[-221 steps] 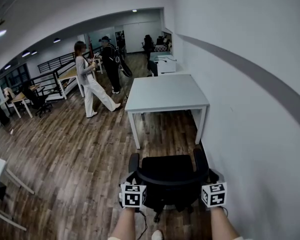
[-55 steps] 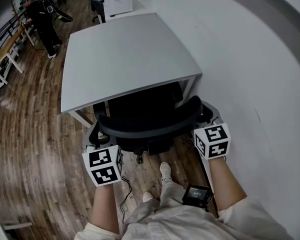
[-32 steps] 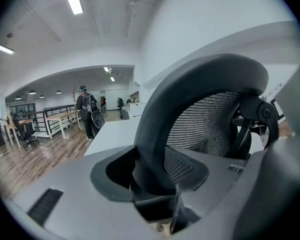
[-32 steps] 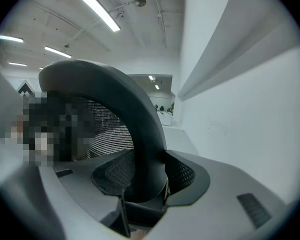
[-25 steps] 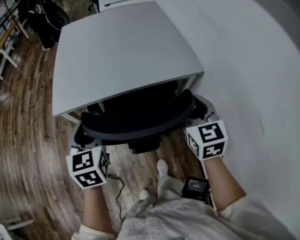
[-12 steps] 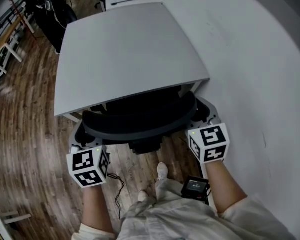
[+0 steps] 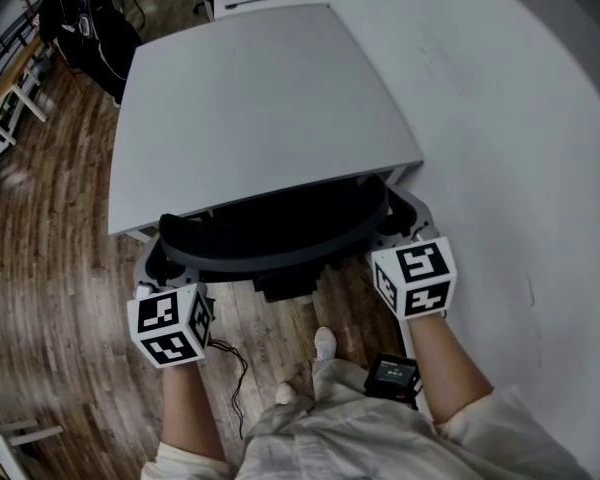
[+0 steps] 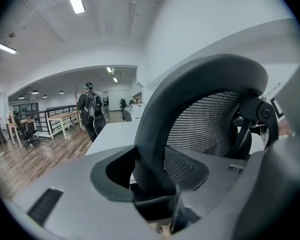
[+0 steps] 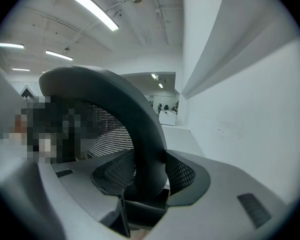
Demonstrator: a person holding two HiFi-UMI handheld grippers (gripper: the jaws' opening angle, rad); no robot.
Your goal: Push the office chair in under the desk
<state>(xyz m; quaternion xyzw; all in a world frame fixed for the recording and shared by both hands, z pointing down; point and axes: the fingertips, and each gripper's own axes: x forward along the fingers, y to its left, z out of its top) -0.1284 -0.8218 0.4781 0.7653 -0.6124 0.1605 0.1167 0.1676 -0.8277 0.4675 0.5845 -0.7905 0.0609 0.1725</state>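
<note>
Since half a second ago the office chair (image 7: pixel 280 236) has slid a little farther under the surface (image 7: pixel 260 98), and both my hands have gone with it. Several seconds ago it stood well clear of it.

From the head view, only the chair's curved backrest rim and a strip of seat show in front of the surface's near edge. The left fingers (image 7: pixel 158 276) hold the rim's left end and the right fingers (image 7: pixel 408 230) its right end. The backrest's long axis runs left to right, roughly parallel to that edge, so the chair lies straight beyond both hands and the push goes away from me. The right hand sits nearer the edge and close to the wall (image 7: pixel 520 118). I judge the gap at the right-hand leg to be the tight spot. Seat, base and castors are hidden beneath the surface, so I cannot tell how much travel remains.

From the left gripper view, my fingers stand partly apart, clamped on the dark rim, with mesh rising to the right. Far off, a person with a backpack (image 8: pixel 90 109) stands beside the surface.

From the right gripper view, these fingers stand wider, closed on the rim likewise. A patch blots out the left side.
</note>
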